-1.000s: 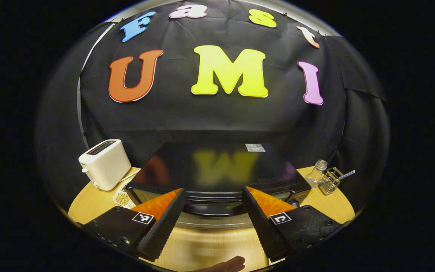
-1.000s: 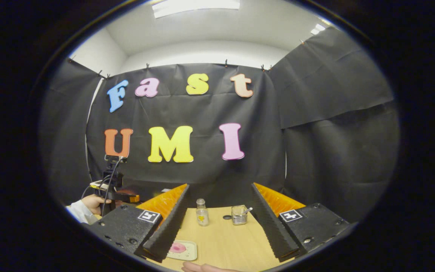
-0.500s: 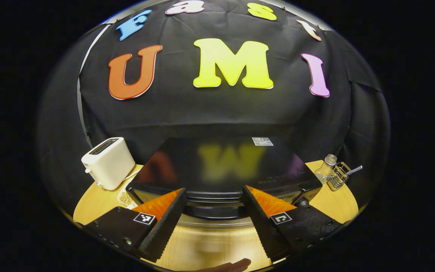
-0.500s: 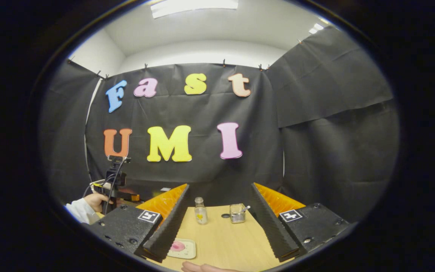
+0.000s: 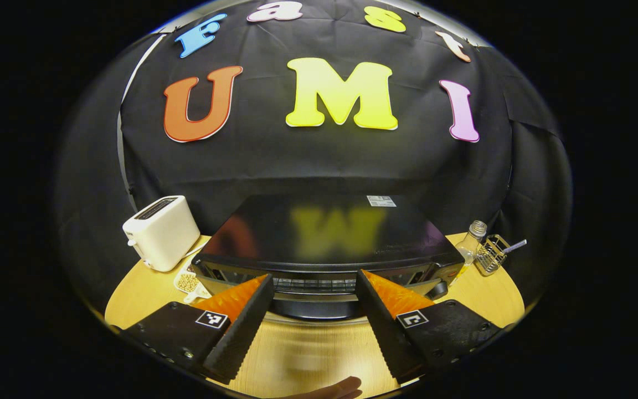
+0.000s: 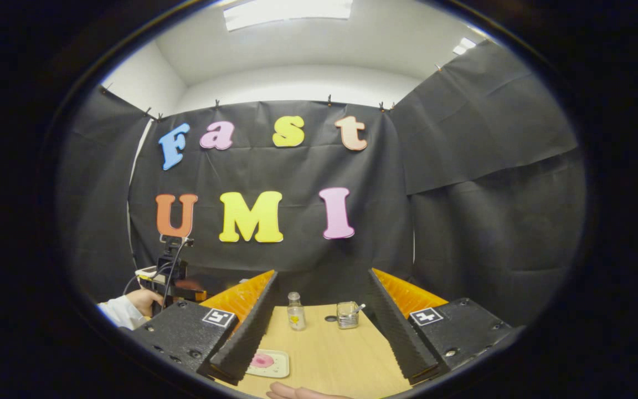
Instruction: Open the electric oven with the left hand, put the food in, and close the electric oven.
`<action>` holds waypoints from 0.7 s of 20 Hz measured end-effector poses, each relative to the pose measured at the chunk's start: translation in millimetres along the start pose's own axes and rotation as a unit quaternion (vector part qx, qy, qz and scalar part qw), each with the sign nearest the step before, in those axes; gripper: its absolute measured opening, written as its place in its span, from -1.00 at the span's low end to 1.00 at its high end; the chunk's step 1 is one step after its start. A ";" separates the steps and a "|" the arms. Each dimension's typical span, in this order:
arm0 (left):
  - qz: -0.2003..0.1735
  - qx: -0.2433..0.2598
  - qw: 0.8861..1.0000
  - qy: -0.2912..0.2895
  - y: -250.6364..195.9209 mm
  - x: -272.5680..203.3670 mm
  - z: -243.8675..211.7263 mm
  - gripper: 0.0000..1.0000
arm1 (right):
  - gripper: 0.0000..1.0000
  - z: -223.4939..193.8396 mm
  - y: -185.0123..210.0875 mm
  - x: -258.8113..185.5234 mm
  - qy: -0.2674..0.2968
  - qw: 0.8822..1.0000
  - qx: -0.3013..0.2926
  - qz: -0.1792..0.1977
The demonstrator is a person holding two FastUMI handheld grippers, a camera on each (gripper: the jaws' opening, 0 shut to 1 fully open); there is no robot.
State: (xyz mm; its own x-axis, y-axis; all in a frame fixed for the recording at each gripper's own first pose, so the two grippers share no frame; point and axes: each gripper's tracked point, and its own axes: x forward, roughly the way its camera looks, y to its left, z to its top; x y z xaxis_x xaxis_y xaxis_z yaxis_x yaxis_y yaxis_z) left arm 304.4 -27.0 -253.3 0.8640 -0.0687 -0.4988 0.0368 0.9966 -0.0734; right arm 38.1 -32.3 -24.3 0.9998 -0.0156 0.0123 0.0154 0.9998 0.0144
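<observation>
Oven [image 5: 324,244] black, glossy top (letters mirrored), left claw [image 5: 313,316] wide open, holding nothing

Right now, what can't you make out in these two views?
- Oven door and handle, left gripper view: hidden below its top edge, behind the left claw.
- Food on small plate, right gripper view: partly behind a right claw finger.
- Dish of small round bits beside toaster: too small.
</observation>
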 end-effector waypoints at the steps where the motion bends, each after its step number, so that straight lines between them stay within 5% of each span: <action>1: -0.006 -0.003 1.000 -0.002 -1.6 -5.3 -3.7 0.89 | 0.92 -0.6 1.5 -2.6 0.001 1.000 0.000 0.002; 5: -0.016 0.034 0.999 -0.017 -1.7 -22.8 -17.6 0.91 | 0.92 0.5 6.5 -11.6 0.001 1.000 0.001 0.007; 14: -0.016 0.028 0.999 -0.013 -3.7 -54.1 -65.2 0.91 | 0.92 -5.9 24.6 -20.0 0.012 1.000 -0.006 0.020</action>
State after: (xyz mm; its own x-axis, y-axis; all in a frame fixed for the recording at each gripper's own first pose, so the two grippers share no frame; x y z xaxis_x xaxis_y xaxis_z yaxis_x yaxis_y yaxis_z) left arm 224.7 -29.9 -282.3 0.8742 -0.1003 -0.4751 0.0923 0.9949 -0.0404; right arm 18.5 -7.2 -30.1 0.9996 0.0247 -0.0112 -0.0247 0.9997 0.0024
